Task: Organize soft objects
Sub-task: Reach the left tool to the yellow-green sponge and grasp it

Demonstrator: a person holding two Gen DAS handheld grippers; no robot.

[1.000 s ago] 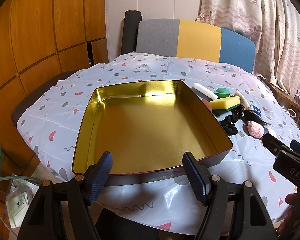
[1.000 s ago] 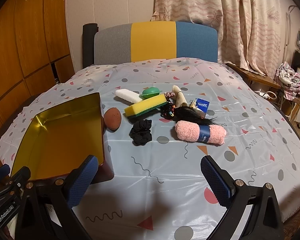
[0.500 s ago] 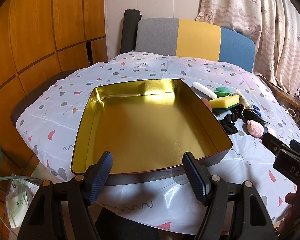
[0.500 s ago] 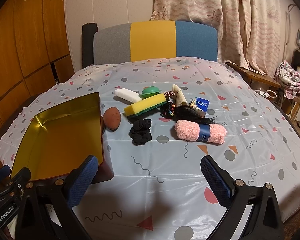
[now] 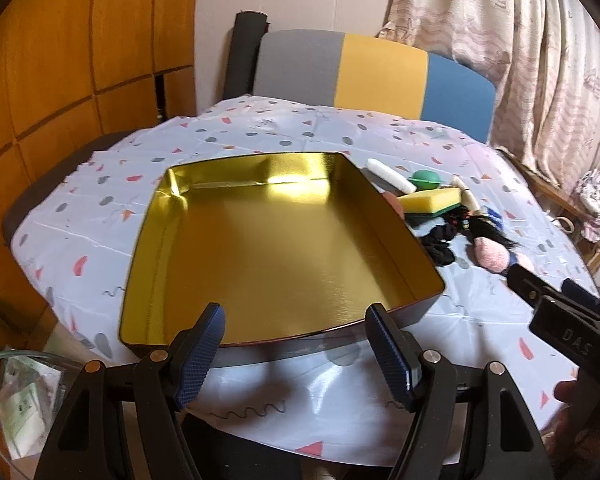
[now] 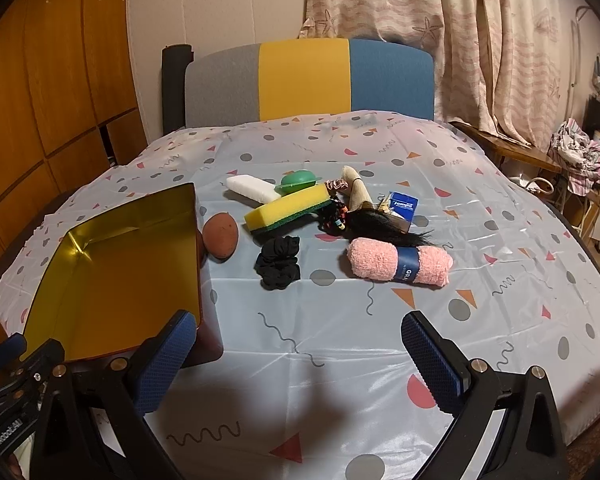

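The soft things lie in a loose heap on the desk (image 6: 340, 360), all still outside the gold-lined tin (image 6: 112, 264). Nearest the tin is a brown egg-shaped sponge (image 6: 219, 235), just beside its right wall. Next comes a black scrunchie (image 6: 278, 263), then the yellow-and-green sponge (image 6: 288, 213), which leans over a white foam block (image 6: 249, 188) and a green puff (image 6: 298, 180). Further right a rolled pink towel (image 6: 398, 265) with a blue band lies near a tangle of black hair and small hair ties (image 6: 374, 222), touching a blue packet (image 6: 403, 204).

The tin sits empty at the desk's near left corner, its open top facing up, which I judge puts it there as the place to gather everything.

My left gripper (image 5: 296, 354) hangs just short of the tin's near rim, fingers spread wide and holding nothing; it looks placed to steady the tin or receive. My right gripper (image 6: 300, 364) hovers over bare patterned cloth in front of the heap, fingers also wide apart and empty, pointed at the scrunchie and towel. I judge nothing is sorted yet, and the scrunchie or the brown sponge is the easiest first pick, being closest and lying free of the rest.
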